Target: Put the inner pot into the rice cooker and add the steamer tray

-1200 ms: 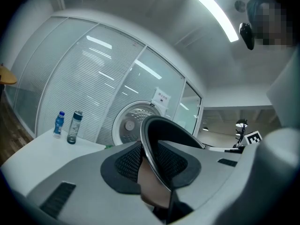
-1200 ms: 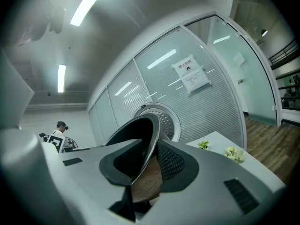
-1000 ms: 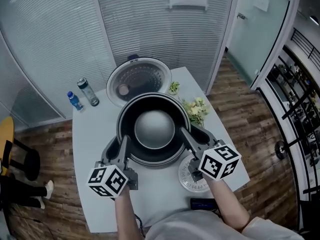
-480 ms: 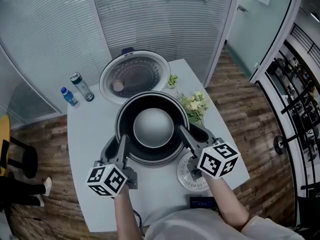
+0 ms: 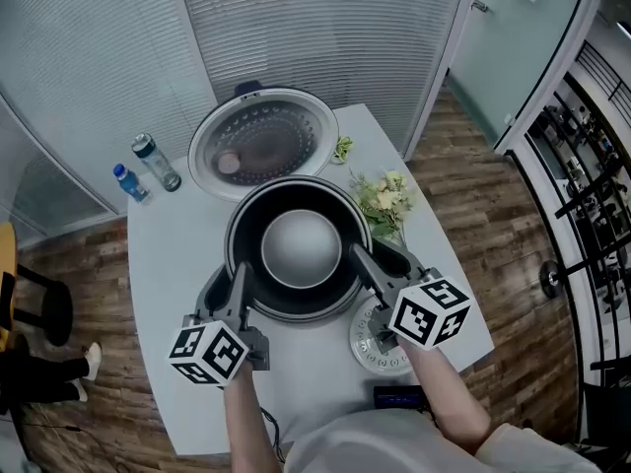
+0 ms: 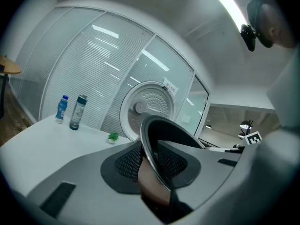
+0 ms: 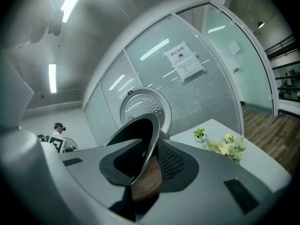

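Observation:
The dark inner pot [image 5: 296, 254], grey on its inner bottom, hangs over the rice cooker's body, which it almost wholly hides. The cooker's round lid [image 5: 261, 144] stands open behind it. My left gripper [image 5: 237, 282] is shut on the pot's left rim, and my right gripper [image 5: 363, 264] is shut on its right rim. In the left gripper view the rim [image 6: 151, 149] runs between the pads of the left gripper [image 6: 152, 172]. The right gripper view shows the same rim [image 7: 146, 142] clamped in the right gripper [image 7: 145, 172]. A white perforated steamer tray [image 5: 370, 351] lies on the table under my right gripper.
Two bottles [image 5: 156, 162] [image 5: 128, 182] stand at the white table's [image 5: 168, 264] back left. A bunch of flowers [image 5: 380, 200] and a small green plant [image 5: 342, 148] lie to the right of the cooker. A dark flat device [image 5: 399, 399] sits at the front edge.
Both grippers have sunk a little with the pot held between them. Both grips on the rim are unchanged.

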`<control>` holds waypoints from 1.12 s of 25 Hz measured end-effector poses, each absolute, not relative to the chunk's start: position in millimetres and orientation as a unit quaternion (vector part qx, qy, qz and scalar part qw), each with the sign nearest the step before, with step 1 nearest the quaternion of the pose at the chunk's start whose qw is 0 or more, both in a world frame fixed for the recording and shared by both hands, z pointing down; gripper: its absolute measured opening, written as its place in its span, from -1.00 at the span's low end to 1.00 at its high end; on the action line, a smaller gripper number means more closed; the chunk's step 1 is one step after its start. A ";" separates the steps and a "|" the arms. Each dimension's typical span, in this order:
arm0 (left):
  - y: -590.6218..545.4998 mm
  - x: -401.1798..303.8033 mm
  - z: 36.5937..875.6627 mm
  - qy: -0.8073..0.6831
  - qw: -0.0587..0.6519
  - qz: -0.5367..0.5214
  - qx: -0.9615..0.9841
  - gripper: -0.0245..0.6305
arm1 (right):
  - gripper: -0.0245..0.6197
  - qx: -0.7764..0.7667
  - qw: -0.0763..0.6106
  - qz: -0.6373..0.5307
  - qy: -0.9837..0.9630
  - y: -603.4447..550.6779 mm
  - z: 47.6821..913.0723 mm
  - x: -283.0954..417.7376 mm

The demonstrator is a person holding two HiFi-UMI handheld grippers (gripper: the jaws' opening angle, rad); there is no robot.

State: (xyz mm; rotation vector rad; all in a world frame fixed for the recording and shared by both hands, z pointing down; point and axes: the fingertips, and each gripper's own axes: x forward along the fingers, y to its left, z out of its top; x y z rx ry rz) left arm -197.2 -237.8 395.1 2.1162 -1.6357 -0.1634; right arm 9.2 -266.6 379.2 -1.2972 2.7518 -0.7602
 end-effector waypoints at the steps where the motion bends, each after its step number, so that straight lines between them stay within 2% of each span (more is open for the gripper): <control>1: -238.0 -198.0 396.4 -0.594 0.230 -0.059 0.768 -0.61 | -0.59 -0.414 0.002 -0.243 0.877 -266.8 380.2 8.4; 28: -255.1 -201.8 443.0 -0.596 0.264 -0.019 0.758 -0.61 | -0.59 -0.408 -0.041 -0.273 0.870 -286.1 427.3 2.8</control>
